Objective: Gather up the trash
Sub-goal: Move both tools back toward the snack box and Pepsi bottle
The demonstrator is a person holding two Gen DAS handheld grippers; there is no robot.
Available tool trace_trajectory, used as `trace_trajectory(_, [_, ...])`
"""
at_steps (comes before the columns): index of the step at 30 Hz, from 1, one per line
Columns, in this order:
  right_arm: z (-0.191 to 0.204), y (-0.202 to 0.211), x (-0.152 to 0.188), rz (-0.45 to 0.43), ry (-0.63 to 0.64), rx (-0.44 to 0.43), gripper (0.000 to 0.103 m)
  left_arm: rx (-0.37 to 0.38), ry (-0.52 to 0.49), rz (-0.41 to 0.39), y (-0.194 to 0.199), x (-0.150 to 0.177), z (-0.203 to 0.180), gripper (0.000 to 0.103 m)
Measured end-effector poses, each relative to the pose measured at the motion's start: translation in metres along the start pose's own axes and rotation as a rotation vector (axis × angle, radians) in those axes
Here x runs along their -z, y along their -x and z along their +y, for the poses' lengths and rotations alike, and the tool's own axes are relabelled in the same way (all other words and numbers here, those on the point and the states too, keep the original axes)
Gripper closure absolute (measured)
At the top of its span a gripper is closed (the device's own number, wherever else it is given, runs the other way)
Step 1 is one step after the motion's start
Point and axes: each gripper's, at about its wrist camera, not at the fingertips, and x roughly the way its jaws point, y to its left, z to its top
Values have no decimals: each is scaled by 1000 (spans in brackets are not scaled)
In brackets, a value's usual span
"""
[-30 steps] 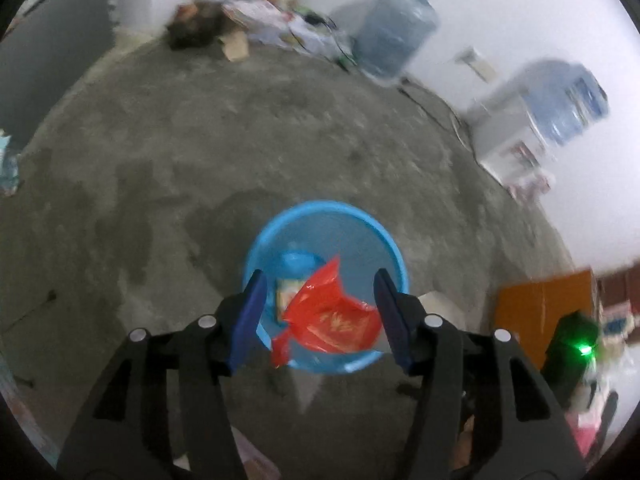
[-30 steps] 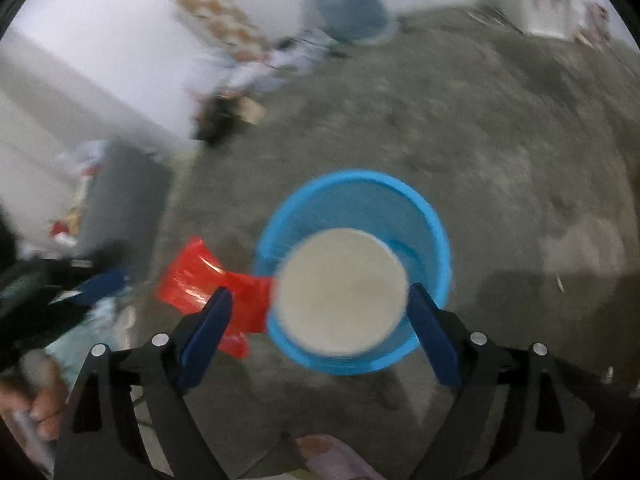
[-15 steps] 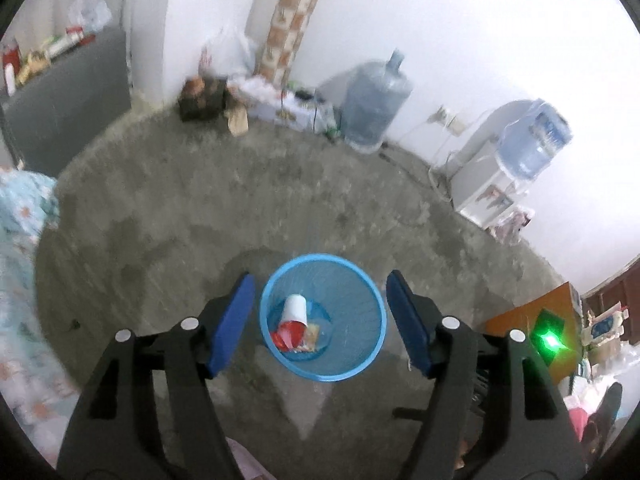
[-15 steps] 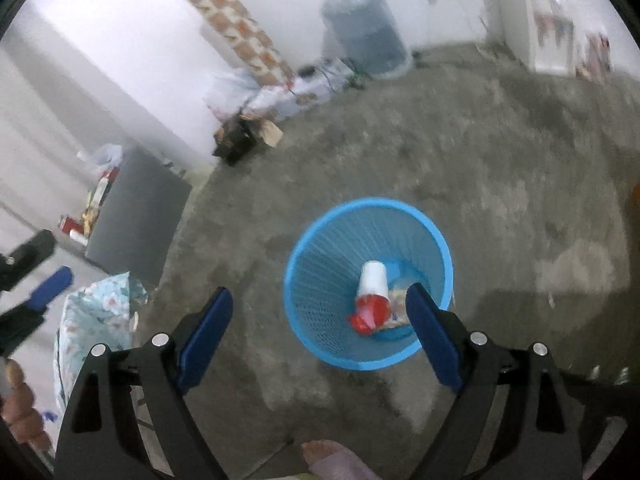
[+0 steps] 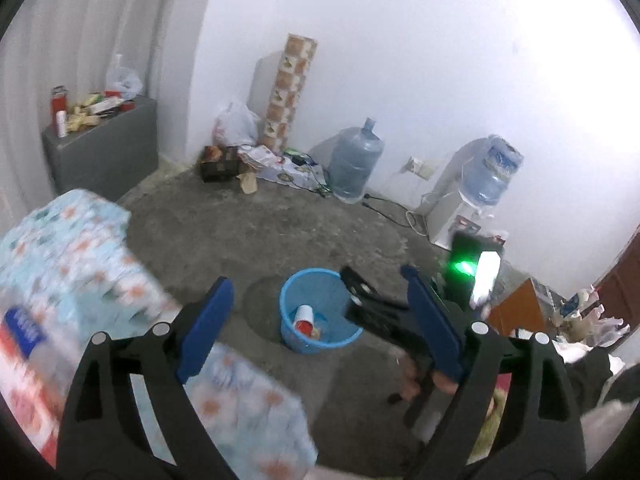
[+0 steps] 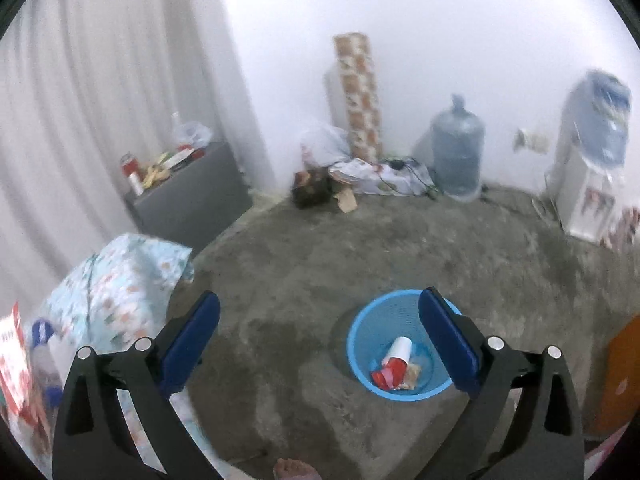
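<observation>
A blue mesh trash basket [image 5: 334,343] [image 6: 362,327] stands on the grey concrete floor. Inside it lie a white-and-red paper cup [image 5: 304,318] [image 6: 398,355], a crumpled red wrapper [image 6: 382,377] and a small snack packet [image 6: 412,372]. My left gripper [image 5: 320,328] is open and empty, held high above the floor. My right gripper [image 6: 320,340] is open and empty, also well above the basket; it shows in the left wrist view [image 5: 372,304], over the basket's right rim.
A table with a floral cloth [image 5: 80,264] [image 6: 120,284] is at the left, with packets and a bottle [image 6: 40,356] on it. A grey cabinet [image 5: 104,156], two water jugs [image 5: 356,164], a dispenser [image 6: 580,200] and clutter line the far wall.
Both grippers have risen and pulled back from the basket after letting go of the cup and red wrapper, which now lie in the basket. The table has come into view.
</observation>
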Motion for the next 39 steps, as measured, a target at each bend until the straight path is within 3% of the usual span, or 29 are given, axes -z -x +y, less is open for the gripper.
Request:
trace_trajectory(6, [61, 23, 14, 4, 175, -15, 6, -205, 0, -40, 68, 68, 33, 18])
trace_trajectory(10, [93, 27, 24, 21, 284, -35, 6, -303, 121, -52, 99, 121, 69, 18])
trace_trajectory(14, [116, 30, 32, 40, 346, -53, 6, -381, 227, -98, 126, 158, 92, 10])
trace_trajectory(19, [114, 30, 43, 73, 319, -243, 6, -366, 360, -158, 151, 190, 116, 9])
trace_trajectory(23, [122, 28, 52, 98, 336, -281, 6, -378, 419, -193, 164, 207, 125, 9])
trace_trajectory(28, [132, 28, 55, 172, 289, -414, 6, -221, 494, -274, 177, 225, 138, 9])
trace_trajectory(30, [136, 24, 57, 207, 263, -464, 6, -199, 512, -285, 179, 229, 141, 9])
trace_trajectory(34, [149, 13, 60, 301, 213, -577, 7, -235, 505, -280, 178, 235, 145, 9])
trace_trajectory(39, [169, 2, 64, 362, 207, -638, 15, -291, 460, -299, 181, 242, 145, 9])
